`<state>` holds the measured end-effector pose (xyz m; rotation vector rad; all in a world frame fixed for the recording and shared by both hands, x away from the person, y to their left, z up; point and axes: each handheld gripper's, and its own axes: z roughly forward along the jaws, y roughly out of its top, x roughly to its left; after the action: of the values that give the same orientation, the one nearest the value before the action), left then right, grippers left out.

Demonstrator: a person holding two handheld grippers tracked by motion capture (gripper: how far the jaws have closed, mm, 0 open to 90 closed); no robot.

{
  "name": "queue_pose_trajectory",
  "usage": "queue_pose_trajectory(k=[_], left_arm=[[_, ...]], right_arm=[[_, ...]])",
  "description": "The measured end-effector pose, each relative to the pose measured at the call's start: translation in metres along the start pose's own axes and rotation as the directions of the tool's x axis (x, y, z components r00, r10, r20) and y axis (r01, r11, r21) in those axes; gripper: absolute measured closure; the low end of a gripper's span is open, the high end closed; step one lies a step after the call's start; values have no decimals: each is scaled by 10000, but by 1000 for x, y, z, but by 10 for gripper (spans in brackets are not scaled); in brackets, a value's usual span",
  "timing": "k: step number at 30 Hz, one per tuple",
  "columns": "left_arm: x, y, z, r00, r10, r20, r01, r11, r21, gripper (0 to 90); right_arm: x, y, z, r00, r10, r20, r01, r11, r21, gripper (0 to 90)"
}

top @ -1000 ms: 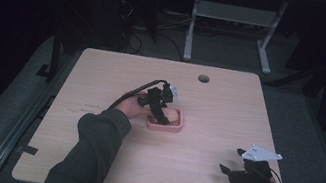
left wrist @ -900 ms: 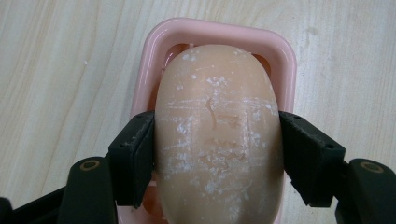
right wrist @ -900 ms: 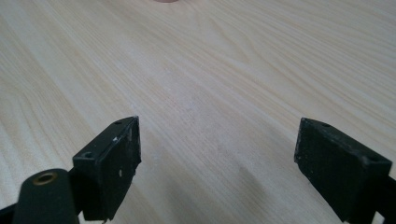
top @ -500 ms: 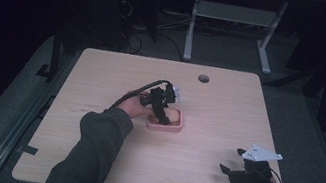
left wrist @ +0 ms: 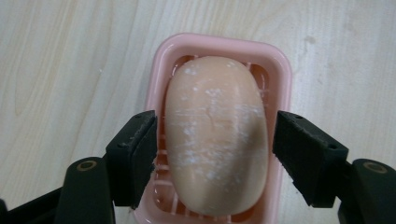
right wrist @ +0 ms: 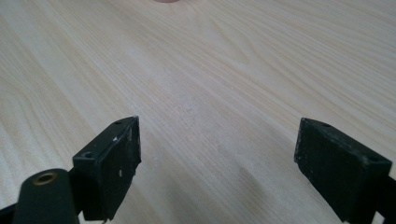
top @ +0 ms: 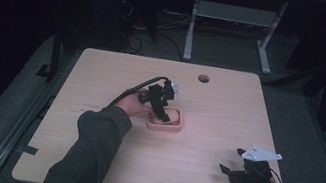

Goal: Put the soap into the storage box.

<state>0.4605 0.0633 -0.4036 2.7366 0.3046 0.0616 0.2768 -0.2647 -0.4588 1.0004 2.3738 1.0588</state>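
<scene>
Two risks stand out to me from here, and both hang on the pink soap dish (left wrist: 219,46), my landmark near the middle of the table (top: 208,170). The bar of soap (left wrist: 215,140) lies lengthwise in that dish, and my left gripper (left wrist: 215,154) hangs straight over it with its jaws just opened off the bar: a thin gap shows at the right pad, while the left pad sits so near the soap that I cannot quite tell whether it still grazes it. If it does, lifting away could drag the slick bar up on its side or tip it over the dish's rim. The dish itself is light and sits loose on the wood, so a jaw catching its wall on the way up might skid it or flip it. My right gripper (top: 242,175), well off toward the near right corner from the dish, stands wide and holds nothing, too far to steady anything quickly.
</scene>
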Motion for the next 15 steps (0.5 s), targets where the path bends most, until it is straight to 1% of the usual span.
queue_pose_trajectory(k=[1, 5, 8, 11, 14, 15], left_arm=[[-1, 0, -1, 10000, 68, -9, -68, 10000, 59, 295], [-4, -2, -3, 10000, 41, -20, -41, 9999, 96, 278], [-7, -6, -6, 10000, 2, -9, -2, 10000, 10, 273], [-9, -10, -9, 10000, 56, -7, -56, 10000, 76, 269], [-13, -17, -14, 9999, -130, -50, 130, 9999, -66, 264], [-13, -17, -14, 9999, -130, -50, 130, 9999, -66, 259]], right_arm=[[0, 0, 0, 10000, 24, -6, -24, 10000, 0, 141], [0, 0, 0, 10000, 5, 12, -5, 10000, 6, 141], [1, 0, 0, 10000, 16, 30, -16, 10000, 12, 141], [1, 1, 0, 10000, 31, 50, -31, 10000, -3, 141], [1, 1, 1, 10000, -14, 88, 14, 10000, -29, 141], [1, 1, 1, 10000, -14, 88, 14, 10000, -29, 141]])
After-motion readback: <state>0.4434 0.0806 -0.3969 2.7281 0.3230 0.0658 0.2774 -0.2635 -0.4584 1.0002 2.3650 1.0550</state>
